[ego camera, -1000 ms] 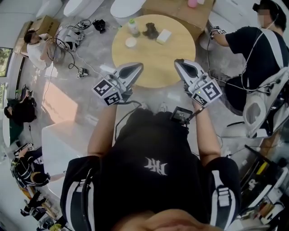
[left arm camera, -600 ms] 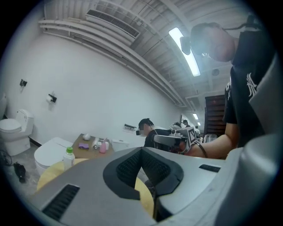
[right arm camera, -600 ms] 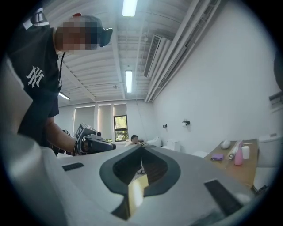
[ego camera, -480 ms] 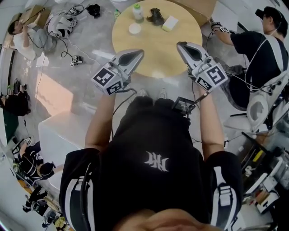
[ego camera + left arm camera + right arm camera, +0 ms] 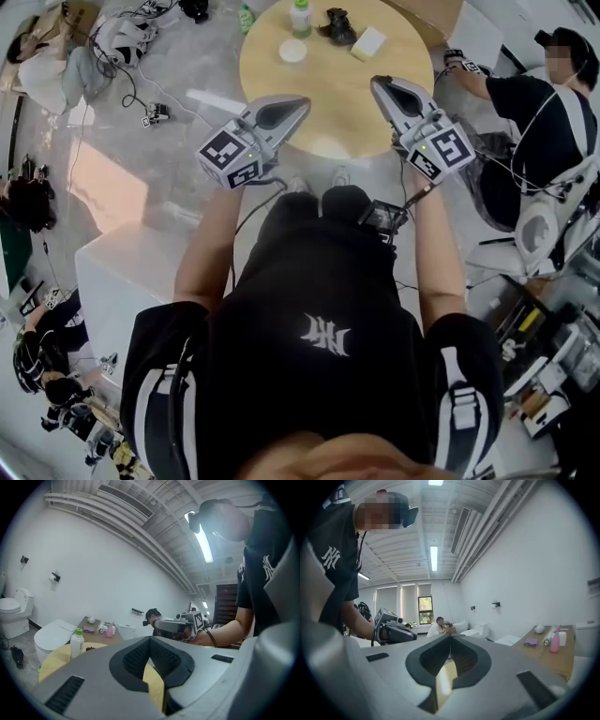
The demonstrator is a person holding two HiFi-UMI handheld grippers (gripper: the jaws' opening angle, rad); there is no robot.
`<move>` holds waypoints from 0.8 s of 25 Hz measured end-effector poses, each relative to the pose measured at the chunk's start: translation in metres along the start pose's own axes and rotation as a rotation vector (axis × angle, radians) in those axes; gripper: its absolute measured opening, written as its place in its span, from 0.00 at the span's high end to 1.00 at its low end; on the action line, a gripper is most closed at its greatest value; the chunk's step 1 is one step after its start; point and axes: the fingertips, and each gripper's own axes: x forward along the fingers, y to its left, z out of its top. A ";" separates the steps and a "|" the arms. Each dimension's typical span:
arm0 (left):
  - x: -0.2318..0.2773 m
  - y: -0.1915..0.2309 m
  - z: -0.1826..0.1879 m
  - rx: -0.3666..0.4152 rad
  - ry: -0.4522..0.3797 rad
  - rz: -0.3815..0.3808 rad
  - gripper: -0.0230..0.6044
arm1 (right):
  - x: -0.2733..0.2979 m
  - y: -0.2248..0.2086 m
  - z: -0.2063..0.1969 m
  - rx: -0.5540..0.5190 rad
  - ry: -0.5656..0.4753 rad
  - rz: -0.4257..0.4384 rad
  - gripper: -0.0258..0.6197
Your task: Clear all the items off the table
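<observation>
A round wooden table (image 5: 337,98) stands ahead of me. At its far side are a green-capped bottle (image 5: 300,16), a white round lid (image 5: 292,52), a dark lumpy object (image 5: 339,26) and a pale sponge block (image 5: 367,44). My left gripper (image 5: 304,99) hovers at the table's near left edge, shut and empty. My right gripper (image 5: 376,82) hangs over the near right part, also shut on nothing. In the left gripper view the bottle (image 5: 77,642) stands on the table (image 5: 54,663), with the right gripper (image 5: 171,626) alongside. The right gripper view shows the left gripper (image 5: 393,631).
A person in black (image 5: 539,103) sits close to the table's right side. Cables and gear (image 5: 141,47) lie on the floor at the left. A white block (image 5: 122,281) stands at my left. A far bench holds a pink bottle (image 5: 109,631).
Both grippers have moved forward to the table's near edge and a little lower. The table has slid up in the head view. Both pairs of jaws stay shut.
</observation>
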 end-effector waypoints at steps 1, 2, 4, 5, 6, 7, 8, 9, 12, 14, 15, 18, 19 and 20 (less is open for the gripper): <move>0.002 0.002 -0.002 -0.006 0.002 0.004 0.94 | 0.003 -0.003 -0.003 0.007 0.002 0.006 0.95; 0.004 0.005 -0.004 -0.015 0.005 0.010 0.94 | 0.006 -0.007 -0.006 0.013 0.005 0.012 0.90; 0.010 0.012 -0.010 -0.032 0.011 0.021 0.94 | 0.014 -0.018 -0.013 0.020 0.018 0.027 0.89; 0.014 0.016 -0.014 -0.038 0.015 0.028 0.94 | 0.019 -0.026 -0.018 0.022 0.027 0.035 0.89; 0.019 0.020 -0.018 -0.043 0.019 0.036 0.94 | 0.024 -0.035 -0.023 0.025 0.036 0.042 0.89; 0.023 0.025 -0.022 -0.049 0.025 0.047 0.94 | 0.029 -0.044 -0.029 0.029 0.044 0.049 0.89; 0.028 0.030 -0.026 -0.061 0.030 0.061 0.94 | 0.035 -0.053 -0.035 0.035 0.053 0.056 0.89; 0.032 0.034 -0.030 -0.076 0.034 0.074 0.94 | 0.040 -0.062 -0.041 0.041 0.062 0.065 0.89; 0.048 0.048 -0.045 -0.120 0.046 0.088 0.94 | 0.061 -0.087 -0.060 0.054 0.097 0.097 0.74; 0.059 0.057 -0.053 -0.148 0.057 0.097 0.94 | 0.077 -0.105 -0.071 0.054 0.122 0.105 0.74; 0.064 0.061 -0.056 -0.159 0.062 0.103 0.94 | 0.084 -0.115 -0.076 0.055 0.136 0.103 0.74; 0.076 0.070 -0.059 -0.188 0.070 0.121 0.94 | 0.103 -0.144 -0.089 0.062 0.188 0.094 0.73; 0.080 0.073 -0.059 -0.197 0.070 0.127 0.94 | 0.111 -0.152 -0.093 0.068 0.209 0.093 0.64; 0.083 0.076 -0.059 -0.203 0.068 0.132 0.94 | 0.119 -0.158 -0.099 0.073 0.231 0.093 0.64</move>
